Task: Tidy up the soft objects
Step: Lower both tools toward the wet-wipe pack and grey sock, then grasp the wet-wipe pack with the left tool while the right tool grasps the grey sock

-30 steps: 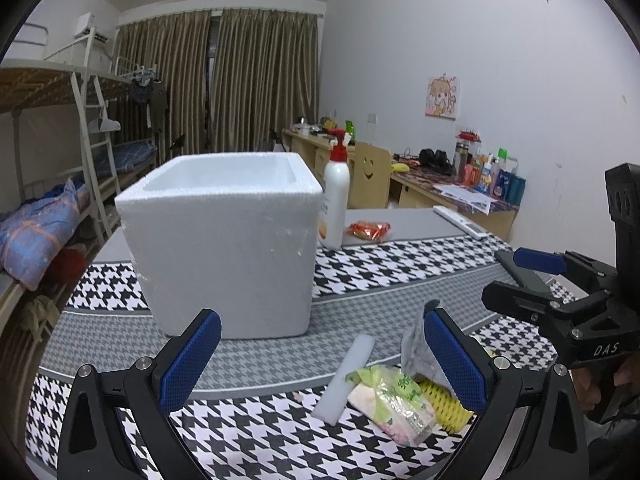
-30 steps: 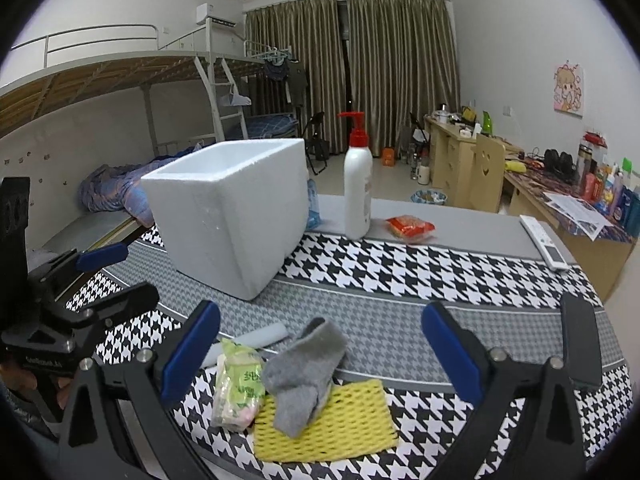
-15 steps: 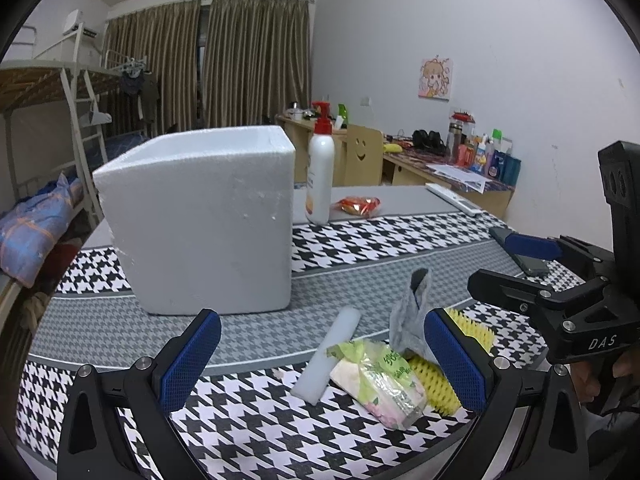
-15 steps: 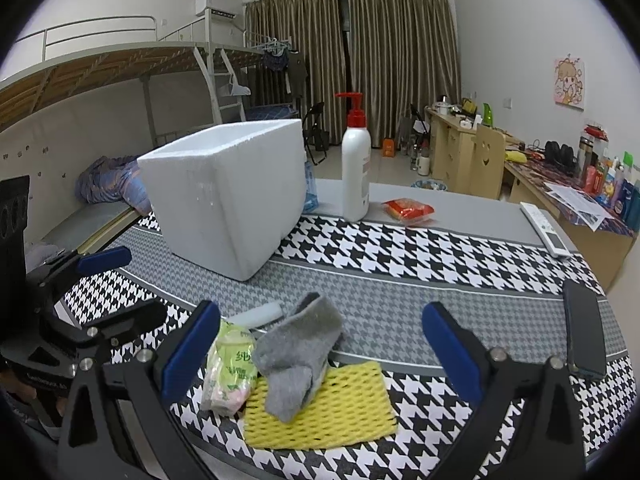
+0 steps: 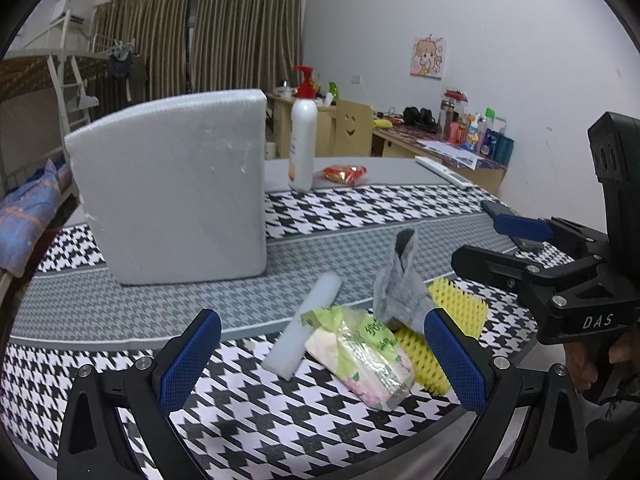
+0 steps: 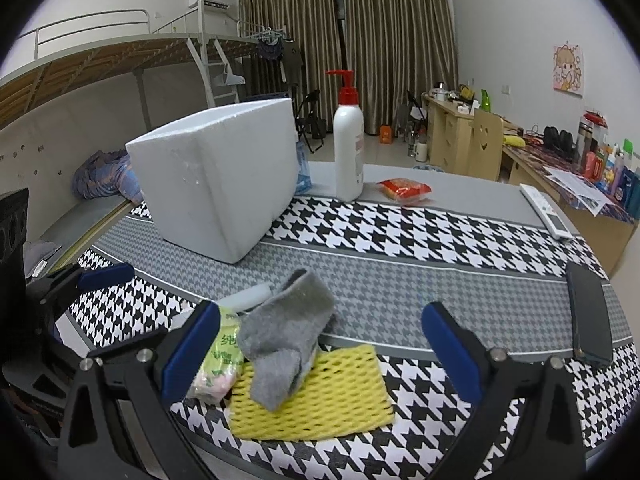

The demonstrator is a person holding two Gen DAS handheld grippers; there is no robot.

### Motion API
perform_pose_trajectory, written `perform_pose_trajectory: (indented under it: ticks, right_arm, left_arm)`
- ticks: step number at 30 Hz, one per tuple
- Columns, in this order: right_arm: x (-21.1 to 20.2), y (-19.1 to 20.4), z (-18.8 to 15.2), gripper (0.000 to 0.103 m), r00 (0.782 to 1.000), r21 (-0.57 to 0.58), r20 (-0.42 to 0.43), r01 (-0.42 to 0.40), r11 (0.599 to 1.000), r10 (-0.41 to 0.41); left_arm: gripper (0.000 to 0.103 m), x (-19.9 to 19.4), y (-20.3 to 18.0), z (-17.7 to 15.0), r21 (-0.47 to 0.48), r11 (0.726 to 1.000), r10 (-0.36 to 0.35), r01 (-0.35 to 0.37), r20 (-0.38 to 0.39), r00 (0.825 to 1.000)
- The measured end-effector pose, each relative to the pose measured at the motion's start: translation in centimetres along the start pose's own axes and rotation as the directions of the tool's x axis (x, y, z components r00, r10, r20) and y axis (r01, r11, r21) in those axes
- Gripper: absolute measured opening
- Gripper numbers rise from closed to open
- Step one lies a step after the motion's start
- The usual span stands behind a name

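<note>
The foam box (image 5: 172,192) stands at the 10 o'clock position of the left wrist view, on the grey band of the desk (image 5: 360,216), its open top facing up in the right wrist view; it is judged to be the container intended for the soft items, hence its position just behind them. The pump bottle (image 5: 303,148) and the red snack packet (image 5: 345,173) stand behind it at 12 o'clock, apart from the work zone. The soft objects lie clustered at the near desk edge, within reach of both tools: the white foam strip (image 5: 306,332) lies flat, touching the tissue pack (image 5: 360,356) to its right; the grey sock (image 6: 286,336) rests crumpled, partly on the yellow foam net (image 6: 316,396), its cuff standing up. A remote control (image 6: 546,210) and a dark phone (image 6: 588,312) lie at 2 to 3 o'clock in the right wrist view, well apart from the cluster. The left gripper (image 5: 320,360) hovers low and level at 6 o'clock, fingers spread wide, empty, bracketing the strip and tissue pack. The right gripper (image 6: 320,344) is likewise low and level, fingers spread wide and empty, with the sock and net between them. No object is yet grasped; sorting is judged not yet started.
</note>
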State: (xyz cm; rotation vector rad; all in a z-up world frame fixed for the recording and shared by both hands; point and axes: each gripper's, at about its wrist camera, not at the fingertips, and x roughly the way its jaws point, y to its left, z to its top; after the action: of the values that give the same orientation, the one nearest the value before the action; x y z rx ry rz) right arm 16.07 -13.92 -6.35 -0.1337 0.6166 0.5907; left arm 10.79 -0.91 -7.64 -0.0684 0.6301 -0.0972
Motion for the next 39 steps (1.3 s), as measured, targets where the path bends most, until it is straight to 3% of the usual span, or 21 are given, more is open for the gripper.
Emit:
perform_pose_trajectory:
  ticks: [9,22,26,33,37,39]
  right_arm:
    - [1.1,-0.3,-0.5,0.102,0.999,0.007,-0.033,-0.018,1.000,0.019]
    - [2.7,-0.9,-0.8,0.102,0.996,0.028,-0.065,-0.058,0.998,0.060]
    - [3.0,-0.6,-0.9,0.102,0.995,0.019,-0.072,-0.073,0.997,0.074]
    - [3.8,-0.4,-1.0,0.102,0.991,0.020,-0.088,-0.101,0.995,0.102]
    - [4.4,-0.5,-1.1,0.091,0.987,0.028,-0.107,-0.121,0.992,0.124]
    - [4.9,-0.4,-1.2,0.080,0.982,0.034,-0.126,-0.135,0.990,0.138]
  left_arm:
    - [0.102,1.4,-0.6,-0.6,-0.020,1.000,-0.013,0.011,-0.064,0.998]
    - [0.081,3.4,-1.6,-1.2,-0.038,0.999,-0.043,0.038,-0.162,0.986]
    - [0.066,3.8,-2.0,-1.5,-0.036,0.998,-0.064,0.058,-0.188,0.980]
    - [0.063,4.3,-2.0,-2.0,-0.048,0.996,-0.078,0.069,-0.223,0.972]
    - [0.062,4.5,-2.0,-2.0,-0.051,0.996,-0.087,0.077,-0.228,0.970]
    - [0.060,4.6,-1.9,-2.0,-0.053,0.995,-0.093,0.083,-0.226,0.970]
